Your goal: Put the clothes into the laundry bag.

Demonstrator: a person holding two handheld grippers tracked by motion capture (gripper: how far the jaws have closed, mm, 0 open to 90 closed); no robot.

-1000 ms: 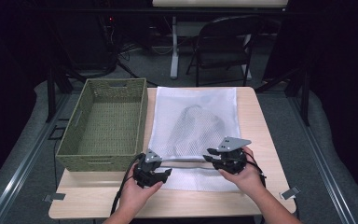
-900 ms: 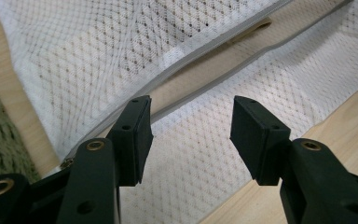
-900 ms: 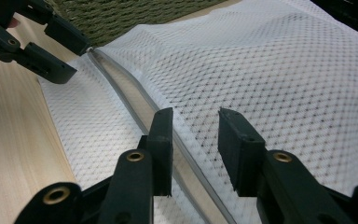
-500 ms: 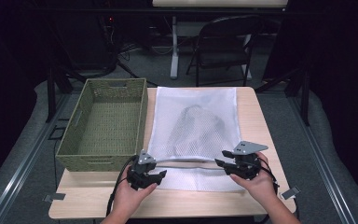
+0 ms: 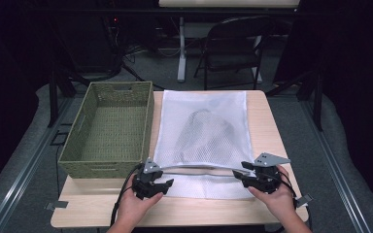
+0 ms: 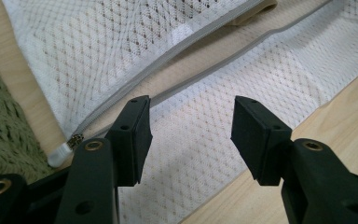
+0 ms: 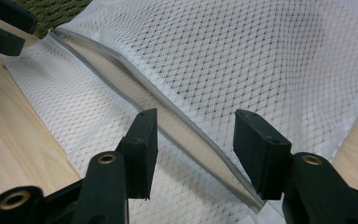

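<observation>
A white mesh laundry bag [image 5: 201, 104] lies flat on the wooden table [image 5: 272, 131], with a dark garment [image 5: 209, 127] inside it. Its grey zipper [image 6: 205, 70] runs along the near edge and gapes open. My left gripper [image 5: 164, 183] sits at the bag's near left corner, jaws open over the mesh [image 6: 191, 135], with the zipper pull [image 6: 74, 140] just beside the left jaw. My right gripper [image 5: 240, 175] is at the near right corner. Its jaws have just been opening and stand apart above the zipper line [image 7: 193, 144], pressing on nothing.
A green woven basket [image 5: 148, 121] stands on the left of the table, close beside the bag. A dark folding chair [image 5: 233, 43] and a table leg stand on the floor behind. The left gripper [image 7: 4, 28] shows far off in the right gripper view.
My right gripper has slid rightward along the bag's near edge toward the right corner, and its jaws have spread. The zipper gap reaches farther right. The left gripper has stayed put.
</observation>
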